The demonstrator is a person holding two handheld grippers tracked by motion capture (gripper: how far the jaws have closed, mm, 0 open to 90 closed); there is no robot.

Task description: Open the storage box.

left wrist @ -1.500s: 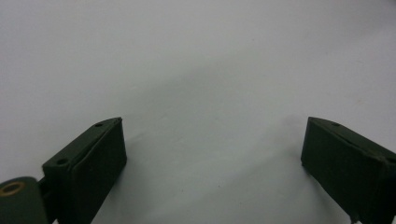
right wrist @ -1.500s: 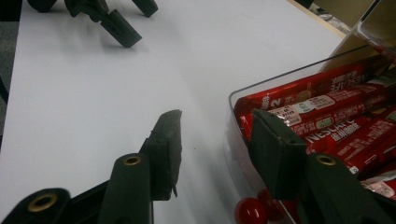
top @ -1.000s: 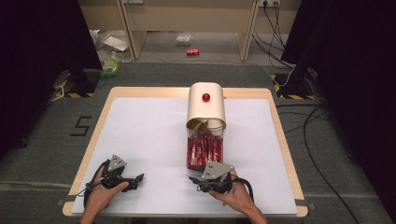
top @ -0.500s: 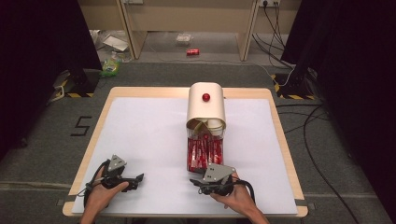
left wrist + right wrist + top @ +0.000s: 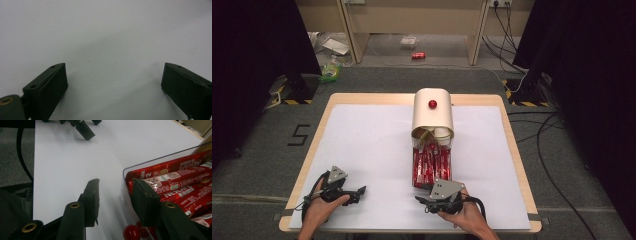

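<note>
My right gripper [image 5: 428, 201] sits at the near edge of the bench [image 5: 362, 150], just in front of the clear tray [image 5: 140, 166] of red sachets [image 5: 431, 165]. Along my right fingers [image 5: 91, 200], one stands outside the tray's near wall over the white bench top and the other [image 5: 145, 200] is inside the wall, against the ends of the sachets. The thin clear wall runs up between them. These fingers are partly spread and have just been opening a little; I cannot tell whether the pads press on the wall. A few small red balls [image 5: 131, 232] lie in the tray's near corner, below the inner finger.

My left gripper [image 5: 357, 192] rests well apart to the left, also near the front edge, pointing toward the right one. Its fingers [image 5: 50, 85] are released and spread wide, with bare white bench between them.

Farther out, the tray reaches back to a cream dispenser [image 5: 432, 112] with a rounded top and a red knob [image 5: 432, 104]. The tray's far end meets the dispenser's mouth, where pale cups [image 5: 437, 134] show. Beyond the bench, a red can [image 5: 418, 55] lies on the floor by the wooden furniture.
</note>
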